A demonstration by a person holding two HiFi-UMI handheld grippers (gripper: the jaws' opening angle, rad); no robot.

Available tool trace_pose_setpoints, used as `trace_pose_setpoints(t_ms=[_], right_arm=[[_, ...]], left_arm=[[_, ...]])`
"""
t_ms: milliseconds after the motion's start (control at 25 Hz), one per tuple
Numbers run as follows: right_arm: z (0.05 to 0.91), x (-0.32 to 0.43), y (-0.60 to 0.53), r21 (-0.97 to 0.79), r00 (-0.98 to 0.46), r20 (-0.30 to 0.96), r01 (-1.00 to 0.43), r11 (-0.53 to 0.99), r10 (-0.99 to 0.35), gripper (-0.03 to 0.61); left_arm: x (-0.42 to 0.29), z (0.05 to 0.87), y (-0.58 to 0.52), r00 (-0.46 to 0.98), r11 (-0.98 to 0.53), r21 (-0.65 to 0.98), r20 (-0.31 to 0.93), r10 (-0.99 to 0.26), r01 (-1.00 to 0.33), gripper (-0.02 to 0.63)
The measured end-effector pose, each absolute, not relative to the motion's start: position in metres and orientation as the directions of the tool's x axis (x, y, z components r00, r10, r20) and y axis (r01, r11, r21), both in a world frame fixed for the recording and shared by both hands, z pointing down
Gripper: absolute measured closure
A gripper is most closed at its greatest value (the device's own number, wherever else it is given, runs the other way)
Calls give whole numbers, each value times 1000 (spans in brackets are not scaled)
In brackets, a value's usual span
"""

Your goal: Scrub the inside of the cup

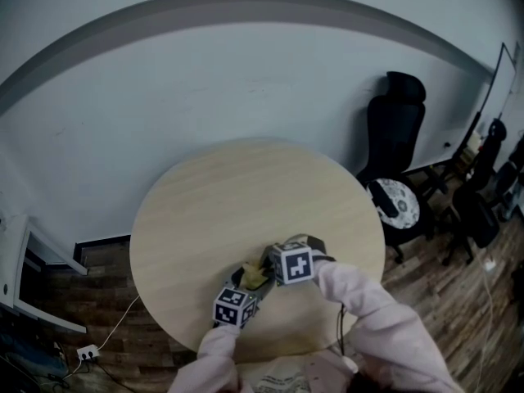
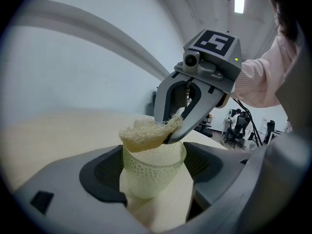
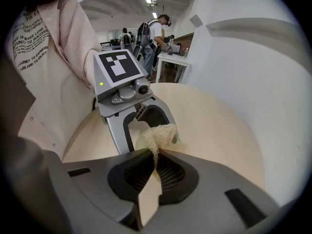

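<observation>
The round pale wooden table (image 1: pixel 229 211) fills the middle of the head view, standing before a plain light wall. To the table's right, on a wood-plank floor, stands a black office chair (image 1: pixel 395 137), with more dark chairs behind it.

Both grippers are over the table's near edge, close together, held by a person in pale pink sleeves (image 1: pixel 385 318). The left gripper (image 2: pixel 154 167) is nearer the table's edge and points up and inward. Its jaws are partly open, and their dark pads press on either side of a pale, translucent, bumpy-walled cup (image 2: pixel 148 179). The cup is upright between the jaws and above the table top.

The right gripper (image 3: pixel 155 162) comes at the cup from the side toward the table's middle and slants down to the cup's mouth. Its jaws are pinched almost fully together on a cream-coloured mesh scrub cloth (image 2: pixel 141 133). The cloth's bunched end sits across the rim and fills the cup's mouth. How far it goes inside cannot be made out.
</observation>
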State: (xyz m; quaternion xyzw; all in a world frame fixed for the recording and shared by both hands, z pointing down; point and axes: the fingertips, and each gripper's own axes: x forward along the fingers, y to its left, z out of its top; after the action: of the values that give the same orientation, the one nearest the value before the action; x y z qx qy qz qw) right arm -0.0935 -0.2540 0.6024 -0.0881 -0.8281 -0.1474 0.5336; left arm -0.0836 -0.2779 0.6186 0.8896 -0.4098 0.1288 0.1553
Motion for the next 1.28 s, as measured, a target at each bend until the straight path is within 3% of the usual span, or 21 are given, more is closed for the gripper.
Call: trace_pose_setpoints(t_ms=[400, 840, 1280], right_arm=[[604, -100, -255, 102, -322, 946, 366, 925, 23, 552], [618, -95, -264, -28, -171, 982, 295, 955, 81, 554], [619, -96, -260, -137, -122, 978, 241, 961, 171, 555]], left_arm=[[-82, 620, -278, 626, -613, 163, 349, -697, -773, 229], [-81, 617, -279, 624, -611, 157, 338, -705, -776, 229], [-82, 618, -279, 615, -600, 159, 337, -713, -784, 229]])
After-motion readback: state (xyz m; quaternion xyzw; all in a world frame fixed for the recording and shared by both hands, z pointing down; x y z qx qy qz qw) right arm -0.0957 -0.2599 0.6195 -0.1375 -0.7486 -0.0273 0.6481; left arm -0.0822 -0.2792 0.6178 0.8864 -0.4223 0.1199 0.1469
